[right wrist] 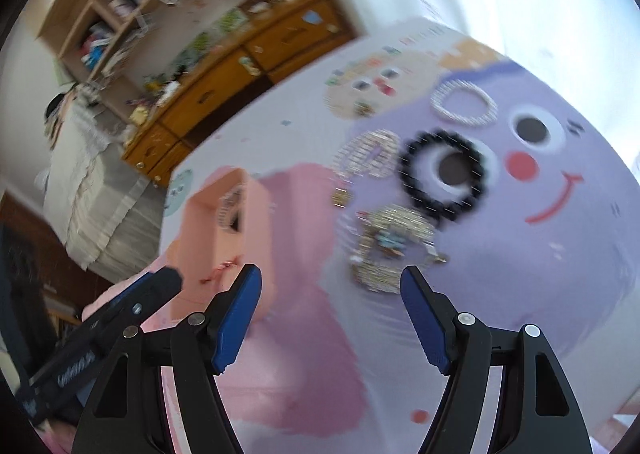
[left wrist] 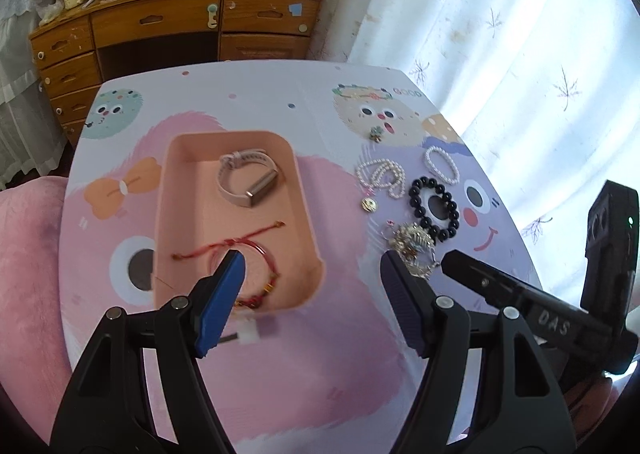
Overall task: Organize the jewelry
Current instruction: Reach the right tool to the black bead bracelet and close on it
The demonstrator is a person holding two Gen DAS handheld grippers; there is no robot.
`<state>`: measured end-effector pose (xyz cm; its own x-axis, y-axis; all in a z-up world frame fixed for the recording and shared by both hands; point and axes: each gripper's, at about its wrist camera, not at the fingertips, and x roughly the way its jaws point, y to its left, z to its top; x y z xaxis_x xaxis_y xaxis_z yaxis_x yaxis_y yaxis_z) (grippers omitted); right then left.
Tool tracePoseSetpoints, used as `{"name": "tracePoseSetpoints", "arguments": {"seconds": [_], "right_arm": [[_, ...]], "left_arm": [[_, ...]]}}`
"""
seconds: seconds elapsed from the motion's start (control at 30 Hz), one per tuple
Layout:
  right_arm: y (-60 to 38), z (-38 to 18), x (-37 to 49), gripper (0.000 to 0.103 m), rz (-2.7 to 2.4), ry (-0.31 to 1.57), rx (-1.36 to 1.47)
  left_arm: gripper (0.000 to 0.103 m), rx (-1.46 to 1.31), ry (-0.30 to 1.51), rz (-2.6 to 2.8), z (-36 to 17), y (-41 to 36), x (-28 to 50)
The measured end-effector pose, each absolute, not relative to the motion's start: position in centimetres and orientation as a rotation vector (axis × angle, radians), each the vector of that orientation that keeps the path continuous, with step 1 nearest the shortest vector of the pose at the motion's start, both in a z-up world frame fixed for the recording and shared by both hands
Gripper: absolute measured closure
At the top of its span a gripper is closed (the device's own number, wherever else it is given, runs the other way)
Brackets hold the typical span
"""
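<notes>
A pink tray [left wrist: 308,222] on the cartoon-print table holds a pale watch band [left wrist: 246,178] and a red cord bracelet [left wrist: 240,250]. My left gripper [left wrist: 312,274] is open and empty above the tray's near right corner. To its right lie pearl strands [left wrist: 382,176], a pearl bracelet [left wrist: 440,164], a black bead bracelet [left wrist: 434,208] and a gold chain pile [left wrist: 412,244]. My right gripper [right wrist: 330,286] is open and empty, hovering just short of the gold pile [right wrist: 392,250]; the black bracelet [right wrist: 440,174] lies beyond it. The right wrist view is blurred.
A small green charm [left wrist: 376,133] lies further back on the table [left wrist: 280,94]. A wooden desk with drawers [left wrist: 160,26] stands behind, a white curtain [left wrist: 500,34] to the right, a pink cushion [left wrist: 24,274] at the left edge.
</notes>
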<state>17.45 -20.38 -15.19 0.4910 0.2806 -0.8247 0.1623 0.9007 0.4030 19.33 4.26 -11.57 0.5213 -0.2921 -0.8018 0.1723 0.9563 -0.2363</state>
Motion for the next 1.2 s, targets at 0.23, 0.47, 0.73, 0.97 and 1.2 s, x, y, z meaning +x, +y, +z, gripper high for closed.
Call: {"name": "tracePoseSetpoints", "arguments": {"seconds": [0.23,0.47,0.73,0.97,1.2], "right_arm": [[-26.1,-17.4,18.9,0.030,0.051,1.146,0.526],[-29.3,-18.9,21.4,0.030,0.066,1.212,0.559],[-30.8,-20.6,24.7,0.042,0.112,1.266,0.551],[-30.4,-21.6,27.2,0.052,0.120,1.299,0.490],[-29.7,-22.0,29.0,0.068,0.124,1.324,0.396]], "left_arm": [[0.035,-0.070,1.069,-0.269,-13.9,-2.2,19.0],[0.035,-0.056,1.162,-0.212,-16.8,-7.0,20.4],[0.035,-0.310,1.255,-0.109,-20.2,-7.9,22.3],[0.035,-0.377,1.257,-0.019,-21.4,-8.2,23.3],[0.051,-0.250,1.255,0.009,-21.4,-10.0,23.8]]}}
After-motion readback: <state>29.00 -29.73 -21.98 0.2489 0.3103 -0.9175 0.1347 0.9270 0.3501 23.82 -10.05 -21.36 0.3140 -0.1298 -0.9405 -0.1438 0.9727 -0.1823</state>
